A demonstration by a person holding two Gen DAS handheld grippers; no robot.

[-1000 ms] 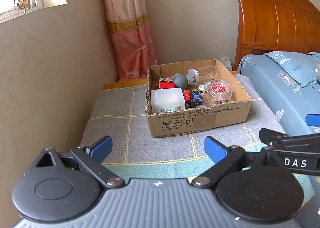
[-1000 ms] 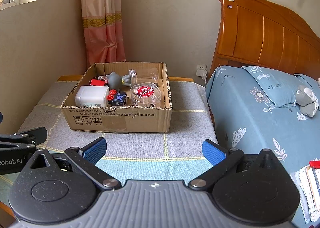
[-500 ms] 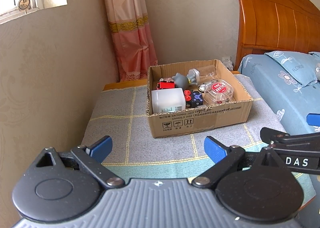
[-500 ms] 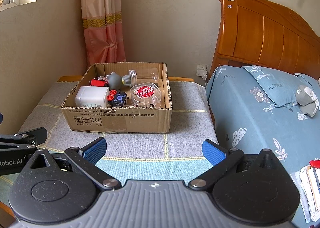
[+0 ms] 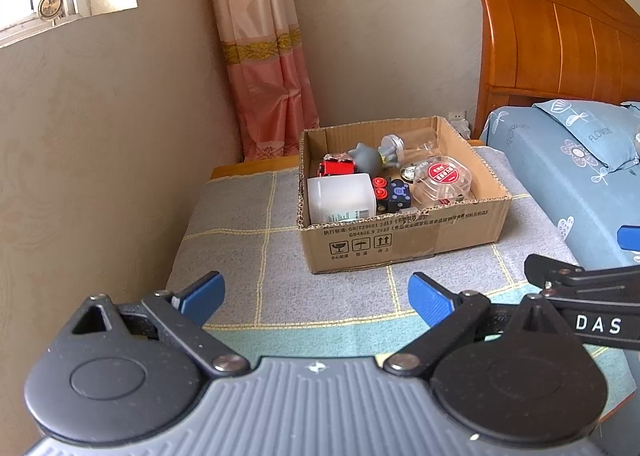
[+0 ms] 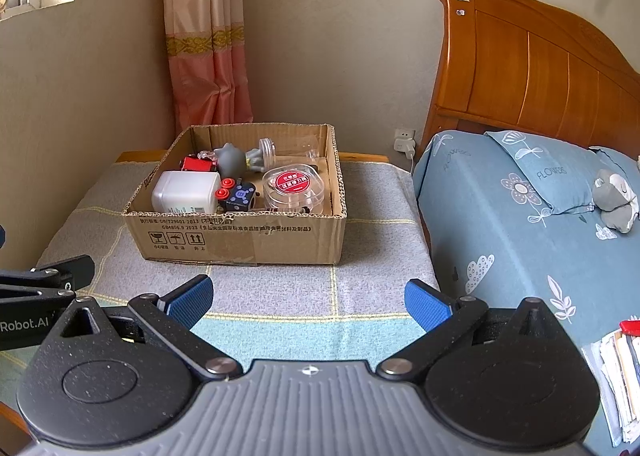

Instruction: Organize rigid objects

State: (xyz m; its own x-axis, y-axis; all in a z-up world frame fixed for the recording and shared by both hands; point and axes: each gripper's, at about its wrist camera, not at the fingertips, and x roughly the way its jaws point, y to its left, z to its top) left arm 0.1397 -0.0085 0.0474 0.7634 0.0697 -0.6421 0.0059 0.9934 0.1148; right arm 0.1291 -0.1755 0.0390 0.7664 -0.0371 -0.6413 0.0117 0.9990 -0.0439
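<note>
Left gripper [image 5: 316, 296]: black speckled linkage arms, round pivot discs, silver screws, blue textured fingertips [image 5: 428, 302], grey ribbed body. Right gripper [image 6: 309, 298]: identical; "DAS", "Robot.AI" lettering on sides.

Brown cardboard box [image 6: 240, 234] on grey, yellow-checked cloth [image 6: 372, 191]; blue fingers [image 6: 426, 302].

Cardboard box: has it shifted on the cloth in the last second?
No. In the right wrist view the cardboard box sits at the same spot against the yellow grid lines of the table cloth and the curtain behind.
</note>
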